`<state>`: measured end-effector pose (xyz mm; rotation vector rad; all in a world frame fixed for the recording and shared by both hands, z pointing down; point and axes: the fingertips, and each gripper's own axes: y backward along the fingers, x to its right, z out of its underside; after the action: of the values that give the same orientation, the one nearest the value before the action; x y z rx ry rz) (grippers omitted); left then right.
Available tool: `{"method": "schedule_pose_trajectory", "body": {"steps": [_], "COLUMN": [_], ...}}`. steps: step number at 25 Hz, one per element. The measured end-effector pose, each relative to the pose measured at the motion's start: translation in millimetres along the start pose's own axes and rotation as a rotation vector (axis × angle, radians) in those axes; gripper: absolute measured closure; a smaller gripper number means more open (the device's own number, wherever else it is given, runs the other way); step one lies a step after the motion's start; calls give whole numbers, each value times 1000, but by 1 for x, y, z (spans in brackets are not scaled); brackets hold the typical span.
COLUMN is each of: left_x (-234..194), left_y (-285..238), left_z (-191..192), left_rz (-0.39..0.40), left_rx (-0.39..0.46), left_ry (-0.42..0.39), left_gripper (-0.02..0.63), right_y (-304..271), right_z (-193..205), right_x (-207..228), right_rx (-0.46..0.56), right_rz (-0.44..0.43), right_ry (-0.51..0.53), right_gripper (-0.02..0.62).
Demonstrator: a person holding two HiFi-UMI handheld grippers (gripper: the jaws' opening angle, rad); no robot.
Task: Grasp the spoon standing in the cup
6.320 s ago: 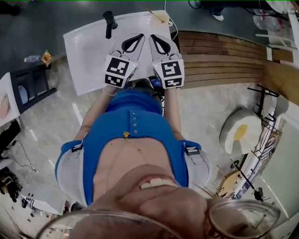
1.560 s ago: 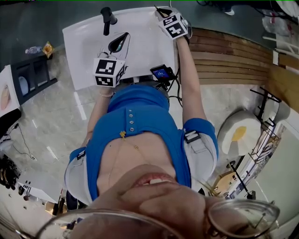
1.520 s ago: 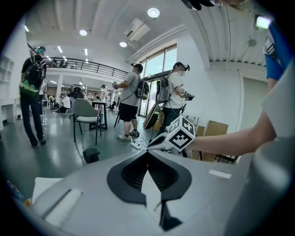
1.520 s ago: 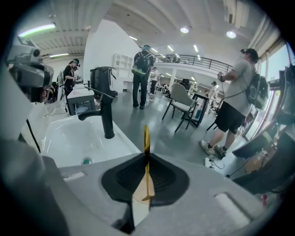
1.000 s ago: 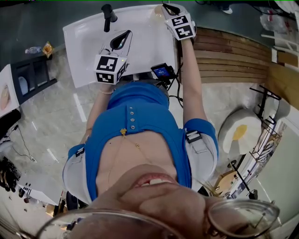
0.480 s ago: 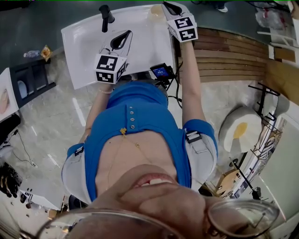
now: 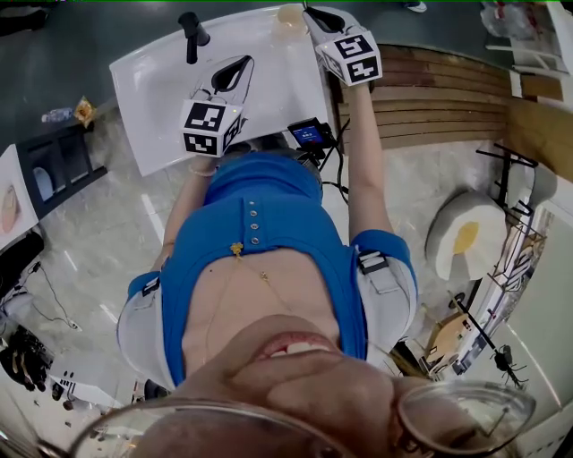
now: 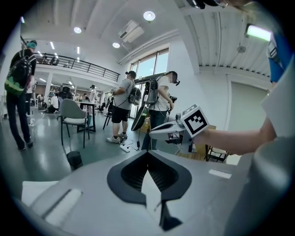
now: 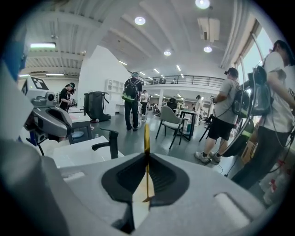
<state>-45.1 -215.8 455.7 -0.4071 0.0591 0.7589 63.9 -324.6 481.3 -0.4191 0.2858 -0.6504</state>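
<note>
A thin gold spoon (image 9: 146, 138) stands upright between the jaws of my right gripper (image 9: 146, 156), which is shut on its handle. In the head view the right gripper (image 7: 311, 12) is at the far right corner of the white table (image 7: 161, 85), just right of a pale cup (image 7: 289, 16). The spoon's bowl is hidden, and I cannot tell whether it is still in the cup. My left gripper (image 7: 242, 64) hovers over the middle of the table. Its jaws (image 8: 147, 156) are shut with nothing between them.
A black faucet-like post (image 7: 191, 31) stands at the table's far left, also seen as a black post (image 9: 108, 143) in the right gripper view. A small device with a lit screen (image 7: 309, 134) sits at the near edge. Several people and chairs stand beyond the table.
The right gripper went from beside the left one at the near edge to the far right corner by the cup. Over the last second it shifted slightly right. The left gripper stayed put.
</note>
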Motion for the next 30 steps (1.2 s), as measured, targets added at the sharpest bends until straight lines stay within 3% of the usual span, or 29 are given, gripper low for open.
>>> {"method": "schedule_pose_trajectory", "body": {"steps": [14,30], "left_x": [12,17], "left_y": [-9,-16], "left_z": [5,11], "left_rz": [46,88], "left_rx": [-19,-47], "left_ry": [-5,-3], "left_gripper": [604,604], "right_y": [7,9], "right_z": [43,97], "right_x": [-15,-28], "right_rx": [-91,-213], "right_rz": [-16,-22], "right_ry": [-79,-251], "right_gripper": [574,574]}}
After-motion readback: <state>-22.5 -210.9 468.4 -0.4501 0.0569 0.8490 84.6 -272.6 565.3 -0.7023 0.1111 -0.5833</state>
